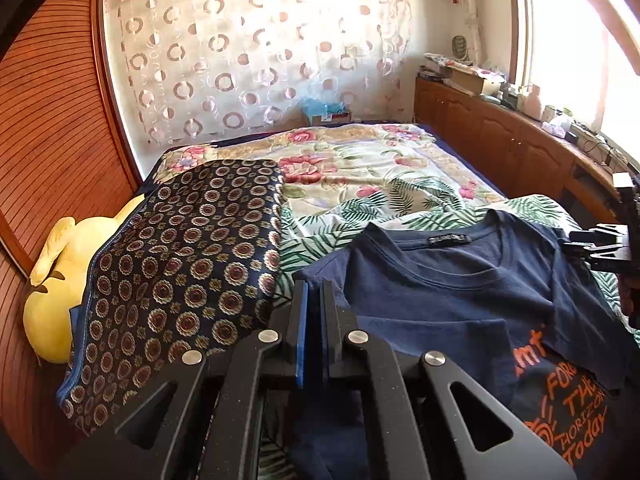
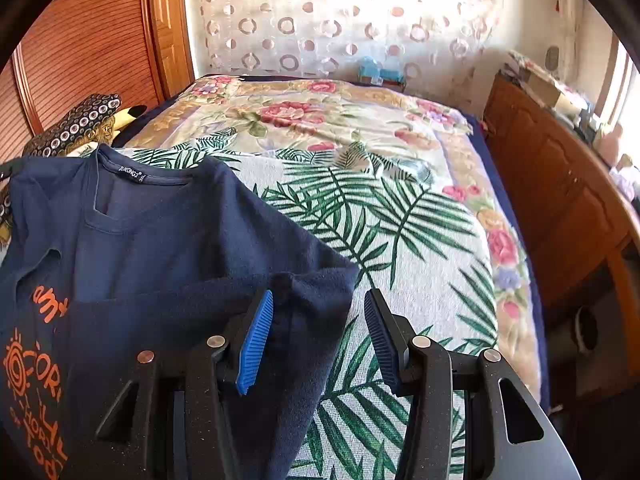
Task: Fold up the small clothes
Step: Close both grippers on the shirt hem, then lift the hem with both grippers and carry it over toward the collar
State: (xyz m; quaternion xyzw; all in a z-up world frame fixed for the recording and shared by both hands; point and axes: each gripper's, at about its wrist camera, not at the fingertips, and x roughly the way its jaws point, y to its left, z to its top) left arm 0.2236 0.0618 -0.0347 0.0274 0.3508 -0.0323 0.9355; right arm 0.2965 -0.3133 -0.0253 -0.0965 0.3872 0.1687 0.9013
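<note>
With the left gripper (image 1: 316,296) pinching the navy T-shirt (image 1: 460,292) sleeve and the right gripper (image 2: 320,312) spread beside the opposite sleeve, the shirt, lying on the bedspread (image 2: 400,208), folds cleanest if both sleeves travel evenly.

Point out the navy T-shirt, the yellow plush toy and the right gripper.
navy T-shirt (image 1: 452,280), left wrist view, chest below the collar.
yellow plush toy (image 1: 60,292), left wrist view, its body.
right gripper (image 2: 318,334), right wrist view, between its fingertips.
</note>
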